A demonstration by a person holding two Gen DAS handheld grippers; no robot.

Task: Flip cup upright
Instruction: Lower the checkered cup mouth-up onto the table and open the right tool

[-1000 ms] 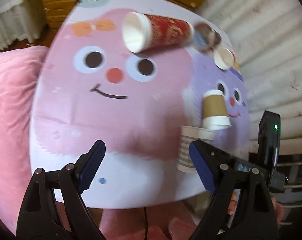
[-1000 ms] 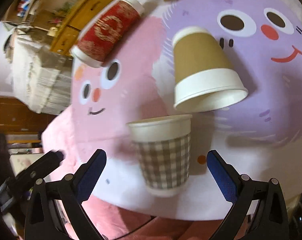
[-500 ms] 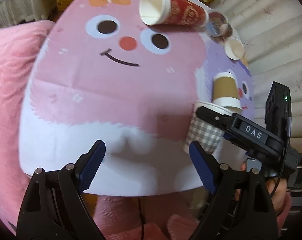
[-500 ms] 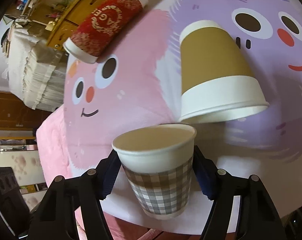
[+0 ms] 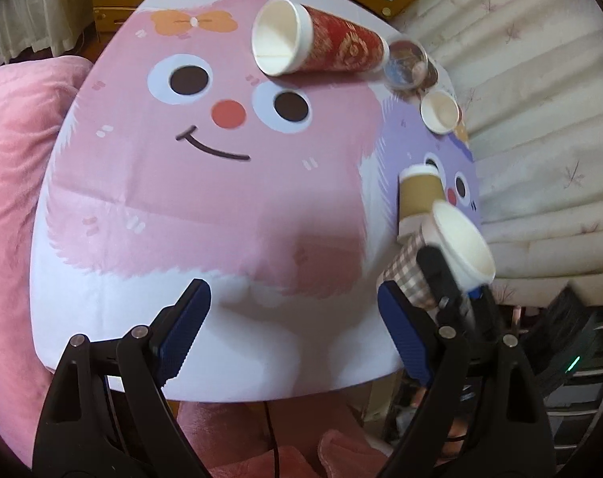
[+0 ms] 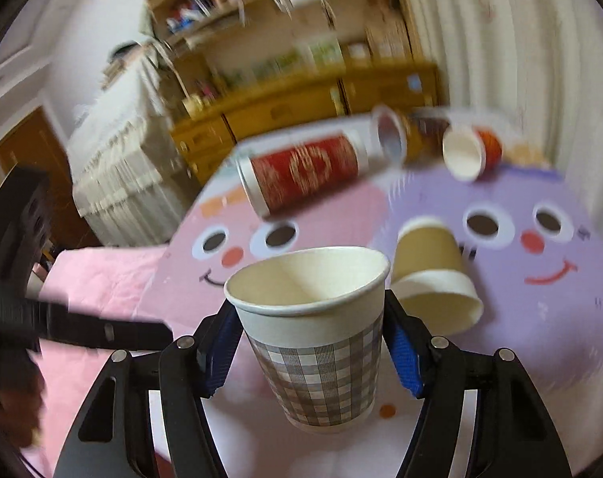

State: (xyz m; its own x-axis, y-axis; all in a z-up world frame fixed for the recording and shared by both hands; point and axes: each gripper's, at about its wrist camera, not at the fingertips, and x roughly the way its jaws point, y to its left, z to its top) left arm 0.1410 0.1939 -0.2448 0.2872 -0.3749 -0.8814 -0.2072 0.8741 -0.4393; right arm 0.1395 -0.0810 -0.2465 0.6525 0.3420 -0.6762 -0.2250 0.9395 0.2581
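My right gripper (image 6: 311,352) is shut on a grey checked paper cup (image 6: 317,342), holding it mouth-up above the near edge of the table. In the left wrist view the same checked cup (image 5: 433,263) appears at the right, tilted, held by the right gripper. My left gripper (image 5: 289,334) is open and empty over the near white part of the cartoon tablecloth (image 5: 205,207). A brown paper cup (image 6: 433,271) stands upside down just behind the held cup. A tall red cup (image 5: 317,44) lies on its side at the far edge.
A clear cup (image 5: 407,65) and a small red-and-white cup (image 5: 440,113) lie on their sides at the far right. A pink blanket (image 5: 10,183) lies left of the table. Wooden drawers (image 6: 285,111) stand behind; a curtain (image 5: 540,119) hangs to the right.
My right gripper closed on the checked cup and lifted it off the table, tilting the view up. The left gripper stayed open and shifted slightly.
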